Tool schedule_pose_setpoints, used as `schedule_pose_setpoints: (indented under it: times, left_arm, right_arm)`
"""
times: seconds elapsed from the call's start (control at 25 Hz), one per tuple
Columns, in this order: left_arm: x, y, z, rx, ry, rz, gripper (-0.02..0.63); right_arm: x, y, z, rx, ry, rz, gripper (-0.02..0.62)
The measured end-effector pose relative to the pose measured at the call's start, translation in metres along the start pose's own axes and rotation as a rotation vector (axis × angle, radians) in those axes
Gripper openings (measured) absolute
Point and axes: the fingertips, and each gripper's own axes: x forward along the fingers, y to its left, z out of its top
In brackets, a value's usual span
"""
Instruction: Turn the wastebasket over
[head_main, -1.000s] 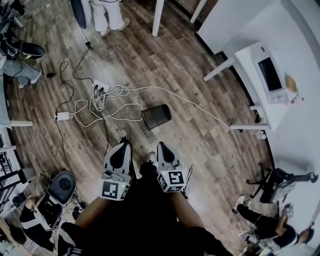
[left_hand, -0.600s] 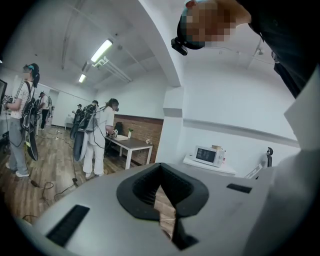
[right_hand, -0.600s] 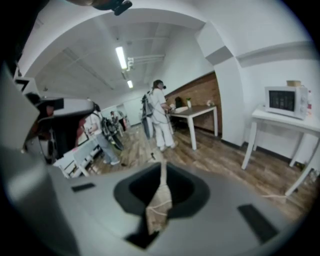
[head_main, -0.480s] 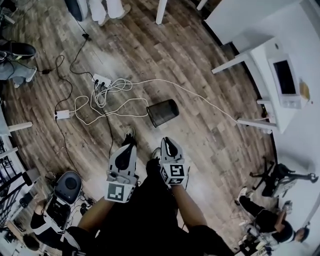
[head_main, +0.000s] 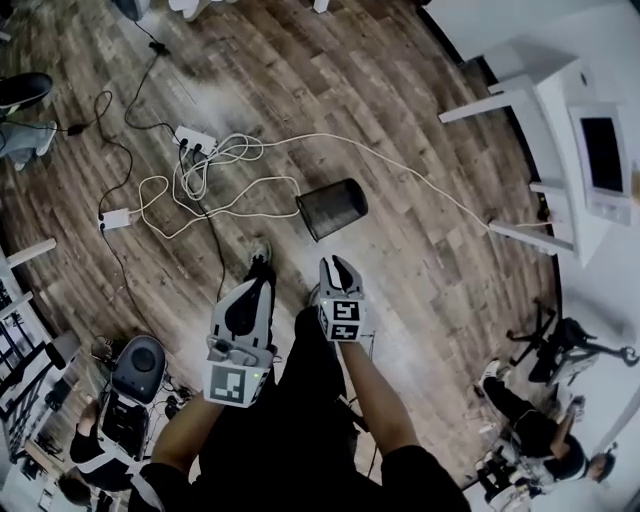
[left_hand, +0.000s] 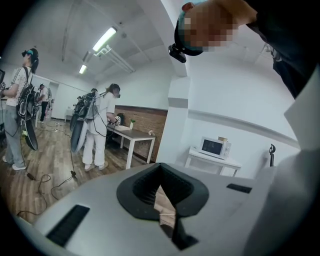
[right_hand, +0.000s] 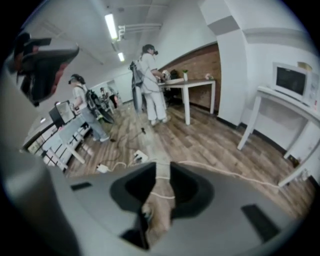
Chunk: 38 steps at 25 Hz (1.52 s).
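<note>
The wastebasket (head_main: 332, 208), black mesh, lies on its side on the wooden floor just ahead of both grippers in the head view. It is tilted, with its open mouth toward the lower left. My left gripper (head_main: 262, 282) is low, left of the person's dark trouser legs, and it is shut and empty. My right gripper (head_main: 340, 264) points down at the floor a little short of the basket; its jaws are opening with nothing between them. Neither gripper touches the basket. Neither gripper view shows the basket; the right gripper view has only floor and a white cable between the jaws.
White cables (head_main: 230, 190) and a power strip (head_main: 195, 140) lie on the floor left of the basket; one cable (head_main: 430, 185) runs right to a white table (head_main: 520, 85) bearing a microwave (head_main: 605, 150). Equipment (head_main: 135, 370) sits lower left. A person (right_hand: 150, 85) stands at a far table.
Both grippers have sunk toward the floor and come nearer the basket. The right gripper's jaws have parted. The basket lies as before.
</note>
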Motion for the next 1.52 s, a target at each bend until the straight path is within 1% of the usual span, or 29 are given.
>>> schedule_pose_setpoints:
  times: [0.16, 0.32, 0.44, 0.56, 0.64, 0.8, 0.92, 1.08, 1.2, 1.28, 1.52]
  left_arm:
    - [0.019, 0.008, -0.018, -0.016, -0.002, -0.003, 0.029]
    - [0.032, 0.017, -0.043, -0.023, 0.016, -0.023, 0.031]
    - [0.039, 0.026, -0.063, -0.023, 0.039, -0.045, 0.031]
    - [0.053, 0.039, -0.082, -0.033, 0.056, -0.041, 0.031]
    - [0.059, 0.041, -0.094, -0.035, 0.069, -0.039, 0.029]
    - [0.066, 0.045, -0.114, -0.047, 0.081, -0.048, 0.029]
    - [0.070, 0.056, -0.130, -0.051, 0.090, -0.042, 0.031]
    - [0.076, 0.073, -0.146, -0.071, 0.103, -0.017, 0.029]
    - [0.079, 0.085, -0.155, -0.073, 0.100, -0.001, 0.031]
    - [0.079, 0.092, -0.163, -0.071, 0.108, 0.011, 0.029]
    - [0.080, 0.106, -0.178, -0.060, 0.125, 0.028, 0.031]
  right_arm:
    - [0.046, -0.009, -0.041, -0.030, 0.097, -0.009, 0.101]
    - [0.088, -0.020, -0.081, -0.060, 0.155, -0.027, 0.110]
    - [0.115, -0.032, -0.114, -0.050, 0.205, -0.056, 0.110]
    - [0.150, -0.052, -0.143, -0.029, 0.253, -0.092, 0.110]
    - [0.170, -0.058, -0.167, -0.029, 0.297, -0.092, 0.110]
    - [0.205, -0.061, -0.216, -0.085, 0.383, -0.090, 0.110]
    - [0.228, -0.065, -0.246, -0.098, 0.429, -0.105, 0.110]
    - [0.255, -0.075, -0.267, -0.108, 0.462, -0.125, 0.130]
    - [0.278, -0.081, -0.280, -0.136, 0.493, -0.133, 0.172]
    - [0.292, -0.083, -0.289, -0.157, 0.516, -0.141, 0.189]
    - [0.319, -0.094, -0.310, -0.142, 0.562, -0.195, 0.215]
